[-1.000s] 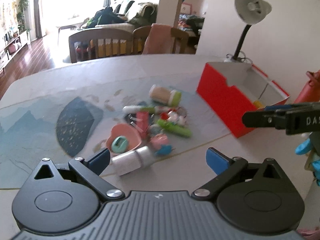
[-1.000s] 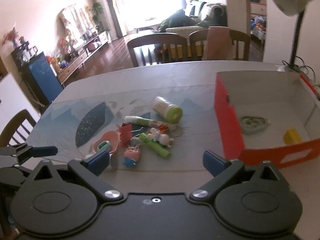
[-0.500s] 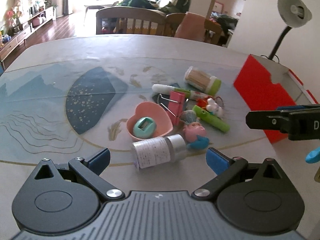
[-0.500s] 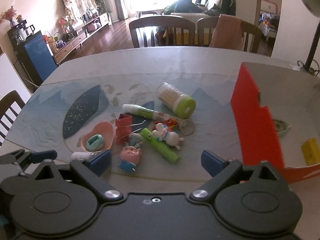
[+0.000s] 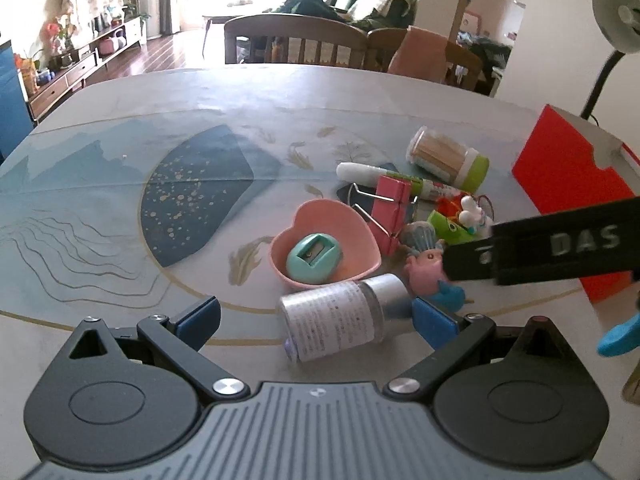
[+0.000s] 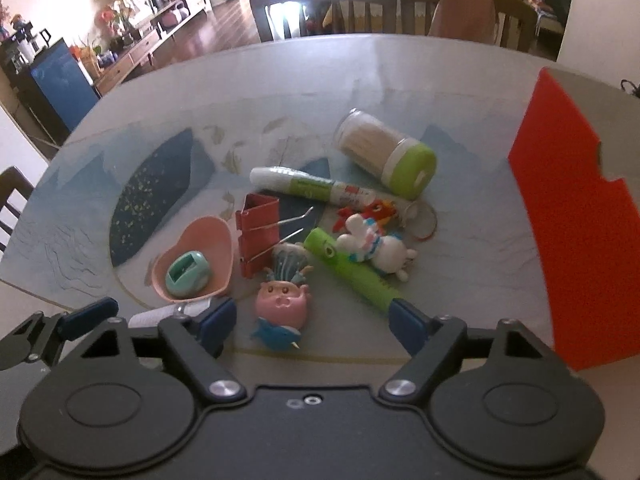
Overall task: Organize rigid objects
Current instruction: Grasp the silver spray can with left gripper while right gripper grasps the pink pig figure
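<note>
A white bottle with a silver cap lies on its side between the pads of my open left gripper, touching neither. My right gripper hangs over a pink pig toy; its jaws are closing with the pig between them, the pads clear of it. A green marker ends close to its right pad. A pink heart dish holds a teal sharpener. In the pile beyond are a red binder clip, a white bunny figure, a glue pen and a toothpick jar.
A red box stands at the right of the table, its wall close to my right gripper. The right gripper's black finger crosses the left wrist view. Chairs line the far table edge. A patterned mat covers the table.
Both grippers have sunk toward the pile. The right one slid left from the red box to over the pig, and its jaws have narrowed. The left one closed in on the bottle.
</note>
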A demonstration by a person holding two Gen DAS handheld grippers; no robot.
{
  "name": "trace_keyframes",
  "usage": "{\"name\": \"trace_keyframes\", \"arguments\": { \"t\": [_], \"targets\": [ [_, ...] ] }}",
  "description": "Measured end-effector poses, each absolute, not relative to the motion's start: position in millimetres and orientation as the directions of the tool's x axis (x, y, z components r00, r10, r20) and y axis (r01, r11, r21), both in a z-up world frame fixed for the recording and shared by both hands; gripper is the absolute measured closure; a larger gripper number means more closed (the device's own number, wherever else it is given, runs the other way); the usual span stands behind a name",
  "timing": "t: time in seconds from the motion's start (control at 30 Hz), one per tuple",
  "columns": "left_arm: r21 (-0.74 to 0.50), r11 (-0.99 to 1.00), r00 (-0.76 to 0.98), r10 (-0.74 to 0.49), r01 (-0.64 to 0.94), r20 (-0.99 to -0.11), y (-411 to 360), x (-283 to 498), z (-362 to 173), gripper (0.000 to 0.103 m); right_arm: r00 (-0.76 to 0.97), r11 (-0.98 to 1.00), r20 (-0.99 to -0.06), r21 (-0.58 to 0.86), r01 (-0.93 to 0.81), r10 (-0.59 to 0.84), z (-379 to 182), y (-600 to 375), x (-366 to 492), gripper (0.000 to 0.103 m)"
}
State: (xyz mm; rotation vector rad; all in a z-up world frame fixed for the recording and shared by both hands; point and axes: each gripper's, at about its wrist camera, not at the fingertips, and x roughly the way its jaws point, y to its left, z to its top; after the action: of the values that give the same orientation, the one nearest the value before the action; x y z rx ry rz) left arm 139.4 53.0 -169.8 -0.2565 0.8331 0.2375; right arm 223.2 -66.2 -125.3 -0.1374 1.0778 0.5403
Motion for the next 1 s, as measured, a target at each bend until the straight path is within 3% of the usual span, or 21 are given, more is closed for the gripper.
{"name": "trace_keyframes", "arguments": {
  "t": [0.37, 0.47, 0.77, 0.83, 1.0],
  "targets": [
    [-0.178, 0.929, 0.658, 0.086, -0.324, -0.748, 53, 144, -178, 0.001, 0.289, 0.877, -0.901, 0.17, -0.449, 0.322, -144, -52, 235, 0.044],
    [-0.203, 0.922, 0.655, 0.069, -0.329, -0.752, 57, 143, -182, 0.002, 0.291, 0.872, -0.901, 0.162, -0.462, 0.322, -145, -48, 234, 0.045],
    [-0.189, 0.93, 0.656, 0.069, -0.314, -0.751, 57, 135, -182, 0.03, 0.318, 0.857, -0.899, 0.109, -0.504, 0.302, -146, -34, 226, 0.058],
    [-0.182, 0.934, 0.657, 0.07, -0.308, -0.751, 56, 132, -182, 0.039, 0.325, 0.856, -0.899, 0.098, -0.507, 0.295, -146, -33, 225, 0.067],
    [-0.193, 0.935, 0.653, 0.051, -0.298, -0.756, 56, 129, -179, 0.059, 0.326, 0.861, -0.897, 0.107, -0.498, 0.299, -145, -34, 224, 0.071]
  ]
}}
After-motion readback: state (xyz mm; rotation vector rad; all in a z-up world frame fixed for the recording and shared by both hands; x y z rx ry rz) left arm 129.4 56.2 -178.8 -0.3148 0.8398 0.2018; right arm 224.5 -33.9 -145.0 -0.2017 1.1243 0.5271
